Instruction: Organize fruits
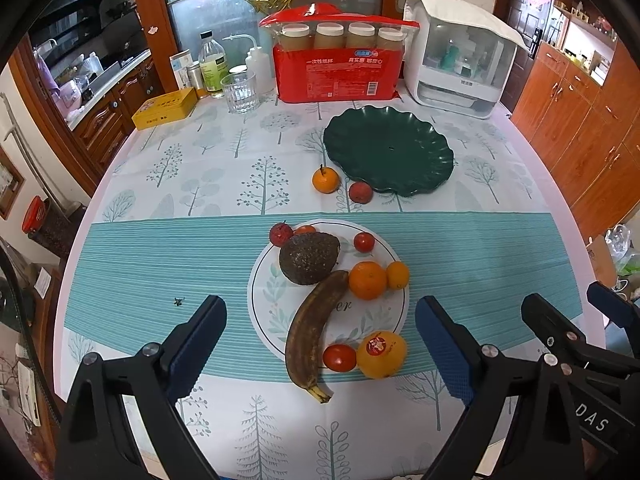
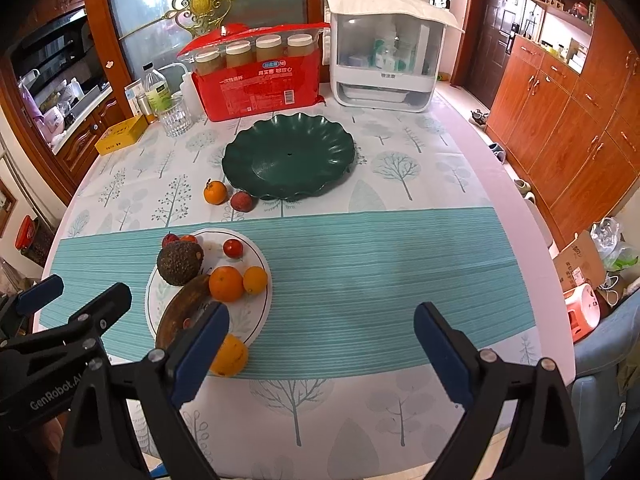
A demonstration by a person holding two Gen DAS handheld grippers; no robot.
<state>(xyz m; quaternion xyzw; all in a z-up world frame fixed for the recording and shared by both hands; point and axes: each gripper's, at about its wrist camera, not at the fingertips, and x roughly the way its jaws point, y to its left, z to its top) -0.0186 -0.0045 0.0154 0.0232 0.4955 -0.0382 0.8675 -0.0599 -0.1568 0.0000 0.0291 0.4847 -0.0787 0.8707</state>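
Note:
A white plate (image 1: pixel 276 308) holds an avocado (image 1: pixel 308 258), a brown banana (image 1: pixel 312 332), an orange (image 1: pixel 367 280), a small kumquat (image 1: pixel 398 275) and red cherry tomatoes (image 1: pixel 364 242). A stickered orange (image 1: pixel 381 354) and a tomato (image 1: pixel 339 358) lie at its near rim. A tangerine (image 1: pixel 325 180) and a lychee (image 1: pixel 360 192) lie on the cloth beside an empty dark green scalloped plate (image 1: pixel 388 152). My left gripper (image 1: pixel 320 344) is open, above the near edge of the white plate. My right gripper (image 2: pixel 320 344) is open and empty, to the right of the white plate (image 2: pixel 252 312).
At the table's back stand a red pack of paper cups (image 1: pixel 338 68), a white appliance (image 1: pixel 460 52), a glass (image 1: pixel 239 92), bottles (image 1: pixel 211 66) and a yellow tin (image 1: pixel 165 109). Wooden cabinets (image 2: pixel 568 120) line the right side. A box (image 2: pixel 580 264) sits on the floor.

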